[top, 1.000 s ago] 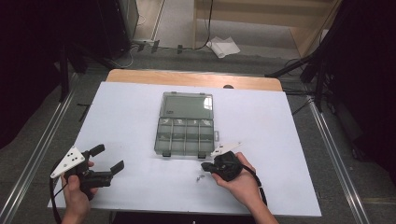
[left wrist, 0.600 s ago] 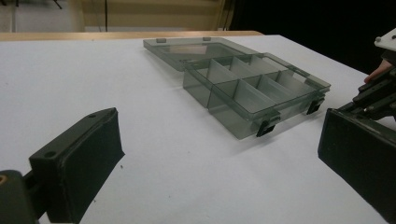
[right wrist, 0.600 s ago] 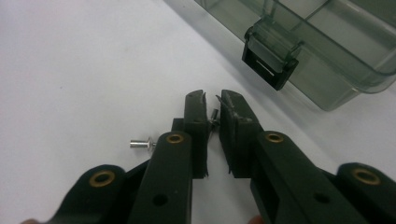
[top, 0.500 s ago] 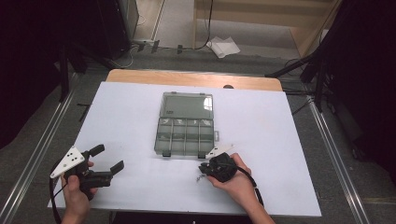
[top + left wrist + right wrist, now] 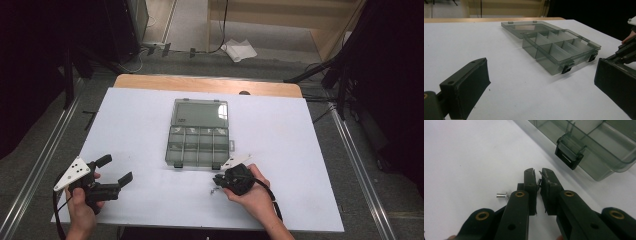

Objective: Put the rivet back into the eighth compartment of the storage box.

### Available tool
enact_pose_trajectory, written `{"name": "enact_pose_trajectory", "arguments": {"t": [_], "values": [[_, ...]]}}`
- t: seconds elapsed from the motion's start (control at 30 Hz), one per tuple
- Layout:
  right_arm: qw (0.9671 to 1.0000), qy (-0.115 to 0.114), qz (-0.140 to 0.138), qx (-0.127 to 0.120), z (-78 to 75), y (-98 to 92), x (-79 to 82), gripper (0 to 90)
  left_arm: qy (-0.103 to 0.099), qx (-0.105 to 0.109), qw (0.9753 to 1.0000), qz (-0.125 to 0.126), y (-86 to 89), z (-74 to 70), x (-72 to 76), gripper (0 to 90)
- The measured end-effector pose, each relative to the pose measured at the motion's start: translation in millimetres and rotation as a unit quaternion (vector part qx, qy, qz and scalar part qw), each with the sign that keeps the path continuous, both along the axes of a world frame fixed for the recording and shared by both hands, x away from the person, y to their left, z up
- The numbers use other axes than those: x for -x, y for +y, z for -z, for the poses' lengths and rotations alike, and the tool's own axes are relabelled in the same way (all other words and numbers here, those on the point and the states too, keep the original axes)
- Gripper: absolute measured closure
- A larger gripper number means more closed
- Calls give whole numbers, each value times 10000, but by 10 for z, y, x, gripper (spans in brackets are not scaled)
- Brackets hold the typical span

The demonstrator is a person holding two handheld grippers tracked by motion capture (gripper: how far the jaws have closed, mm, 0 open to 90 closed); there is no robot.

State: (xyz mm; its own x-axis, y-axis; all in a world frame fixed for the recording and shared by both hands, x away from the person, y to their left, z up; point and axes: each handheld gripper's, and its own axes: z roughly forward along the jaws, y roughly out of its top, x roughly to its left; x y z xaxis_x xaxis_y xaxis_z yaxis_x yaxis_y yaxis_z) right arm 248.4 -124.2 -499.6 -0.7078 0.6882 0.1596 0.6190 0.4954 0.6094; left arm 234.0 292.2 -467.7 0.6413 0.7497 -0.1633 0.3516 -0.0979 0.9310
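Observation:
A smoky clear compartment box (image 5: 197,145) lies open mid-table, its lid (image 5: 200,112) folded flat behind it; it appears too in the left gripper view (image 5: 559,50). My right gripper (image 5: 216,183) rests low on the table just in front of the box's right front latch (image 5: 570,152). Its jaws (image 5: 537,173) are pinched almost together on a small dark screw (image 5: 539,181). A silver rivet (image 5: 501,195) lies on the table beside the left jaw. My left gripper (image 5: 116,169) is held at the front left, wide open (image 5: 541,72) with nothing in it.
The white table top (image 5: 280,125) has a wooden strip (image 5: 205,84) along its far edge. The box's compartments look bare. The right hand and its gripper (image 5: 626,50) sit at the right edge of the left gripper view. Dark stands and cables ring the table.
The right gripper has crept slightly left along the box's front edge, staying low on the table. The left gripper has stayed where it was, still open.

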Motion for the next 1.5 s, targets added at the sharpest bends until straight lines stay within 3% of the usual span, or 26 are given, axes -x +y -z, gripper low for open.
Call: {"name": "enact_pose_trajectory", "arguments": {"t": [0.7,1.13,1.5], "values": [[9996,-133,-18,-243,-263,-119,-25,842,-25,-1,10000,12,-9,-6,9,0],[9993,-276,28,-257,-496,-168,-162,842,-44,0,10000,38,-16,-8,12,0],[9994,-224,100,-235,-516,-178,-331,842,-52,20,10000,49,-13,-9,13,0]]}}
